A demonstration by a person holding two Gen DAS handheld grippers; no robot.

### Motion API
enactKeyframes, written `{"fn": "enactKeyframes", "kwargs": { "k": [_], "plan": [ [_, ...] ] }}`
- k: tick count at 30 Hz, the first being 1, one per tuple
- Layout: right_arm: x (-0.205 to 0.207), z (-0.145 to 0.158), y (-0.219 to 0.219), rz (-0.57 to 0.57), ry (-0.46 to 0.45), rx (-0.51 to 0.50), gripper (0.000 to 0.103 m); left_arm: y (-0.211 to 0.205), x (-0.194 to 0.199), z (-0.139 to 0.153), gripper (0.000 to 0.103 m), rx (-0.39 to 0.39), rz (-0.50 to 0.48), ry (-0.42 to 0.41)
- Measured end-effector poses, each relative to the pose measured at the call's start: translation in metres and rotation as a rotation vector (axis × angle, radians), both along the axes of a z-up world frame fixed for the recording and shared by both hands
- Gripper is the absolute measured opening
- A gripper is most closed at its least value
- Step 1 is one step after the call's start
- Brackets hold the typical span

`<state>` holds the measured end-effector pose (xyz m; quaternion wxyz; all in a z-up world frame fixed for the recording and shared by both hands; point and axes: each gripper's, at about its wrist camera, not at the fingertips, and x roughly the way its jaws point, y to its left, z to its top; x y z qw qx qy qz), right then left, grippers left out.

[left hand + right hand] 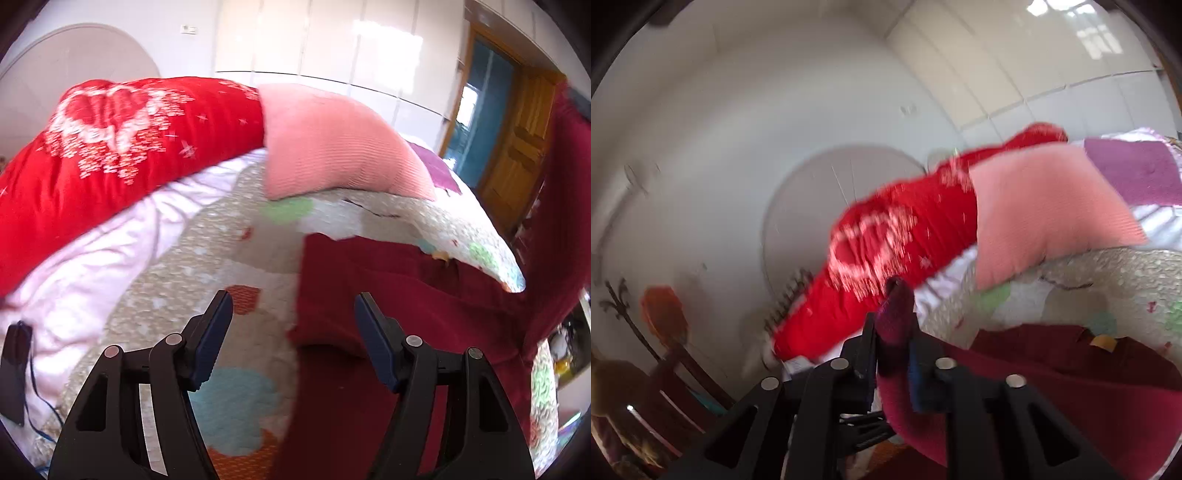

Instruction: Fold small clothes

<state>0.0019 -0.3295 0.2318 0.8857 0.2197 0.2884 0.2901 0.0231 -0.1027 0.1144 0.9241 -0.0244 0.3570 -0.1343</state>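
Two grippers — our left (293,314) spread and empty, our right (894,328) pinching the garment (406,295); soft, limp knit, light — best taken by an edge or corner

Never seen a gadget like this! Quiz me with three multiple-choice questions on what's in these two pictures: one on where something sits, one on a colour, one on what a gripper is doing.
1. Where is the pink pillow?
A. on the floor
B. on the bed, beside the red quilt
C. between jaws

2. What colour is the garment being folded?
A. dark red
B. blue
C. white

3. The left gripper is:
A. clamped on cloth
B. open, holding nothing
C. out of view

Answers: B, it leans against the quilt; A, maroon cloth covers the bedspread; B, its fingers stand apart.
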Motion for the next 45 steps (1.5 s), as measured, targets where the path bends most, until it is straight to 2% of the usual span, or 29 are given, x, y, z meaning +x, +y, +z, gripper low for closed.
{"fn": "enactKeyframes", "kwargs": {
  "k": [1, 2, 5, 7, 11, 17, 21, 24, 27, 28, 29, 30, 31, 32, 35, 39, 40, 43, 45],
  "plan": [
    [0.006, -0.003, 0.005, -0.014, 0.014, -0.019, 0.065, 0.005, 0.0, -0.001, 0.069, -0.005, 0.008, 0.001],
    [0.009, -0.006, 0.009, -0.023, 0.016, -0.012, 0.072, 0.012, 0.002, -0.002, 0.069, -0.012, 0.02, 0.006],
    [-0.002, -0.012, -0.007, -0.086, 0.003, -0.02, 0.072, 0.027, 0.01, -0.01, 0.069, -0.037, 0.043, 0.029],
    [-0.015, -0.029, -0.03, -0.127, 0.013, -0.017, 0.072, 0.033, 0.014, -0.015, 0.069, -0.066, 0.048, 0.055],
    [-0.042, -0.081, -0.075, -0.231, 0.131, -0.089, 0.072, 0.035, 0.022, -0.022, 0.069, -0.144, 0.024, 0.09],
    [-0.083, -0.151, -0.136, -0.538, 0.307, -0.306, 0.072, 0.01, 0.044, -0.052, 0.071, -0.125, -0.066, 0.193],
    [-0.086, -0.17, -0.17, -0.641, 0.361, -0.314, 0.072, -0.004, 0.05, -0.071, 0.071, -0.114, -0.089, 0.245],
    [-0.07, -0.176, -0.179, -0.655, 0.359, -0.304, 0.072, -0.008, 0.046, -0.071, 0.07, -0.136, -0.104, 0.225],
    [-0.043, -0.185, -0.179, -0.639, 0.36, -0.302, 0.072, -0.015, 0.045, -0.068, 0.032, -0.138, -0.139, 0.221],
    [-0.03, -0.187, -0.176, -0.637, 0.372, -0.301, 0.07, -0.018, 0.045, -0.067, 0.027, -0.127, -0.15, 0.222],
    [-0.025, -0.191, -0.175, -0.634, 0.386, -0.301, 0.05, -0.023, 0.045, -0.066, 0.025, -0.095, -0.16, 0.208],
    [-0.017, -0.195, -0.174, -0.628, 0.401, -0.307, 0.035, -0.027, 0.044, -0.065, 0.017, -0.07, -0.163, 0.194],
    [-0.011, -0.197, -0.171, -0.631, 0.41, -0.337, 0.021, -0.029, 0.044, -0.063, 0.014, -0.055, -0.164, 0.185],
    [-0.008, -0.197, -0.168, -0.636, 0.4, -0.368, 0.016, -0.029, 0.043, -0.058, 0.012, -0.06, -0.165, 0.182],
    [-0.021, -0.182, -0.171, -0.649, 0.325, -0.3, 0.011, -0.03, 0.037, -0.029, 0.011, -0.084, -0.206, 0.113],
    [-0.044, -0.164, -0.192, -0.73, 0.256, -0.212, 0.011, -0.047, 0.034, 0.0, 0.011, -0.077, -0.255, 0.029],
    [-0.046, -0.165, -0.198, -0.756, 0.259, -0.194, 0.011, -0.052, 0.037, 0.0, 0.011, -0.064, -0.258, 0.027],
    [-0.036, -0.185, -0.209, -0.769, 0.334, -0.162, 0.012, -0.075, 0.059, -0.029, 0.011, 0.013, -0.228, 0.107],
    [-0.03, -0.198, -0.211, -0.747, 0.397, -0.157, 0.027, -0.08, 0.07, -0.054, 0.011, 0.07, -0.177, 0.15]
  ]
}}
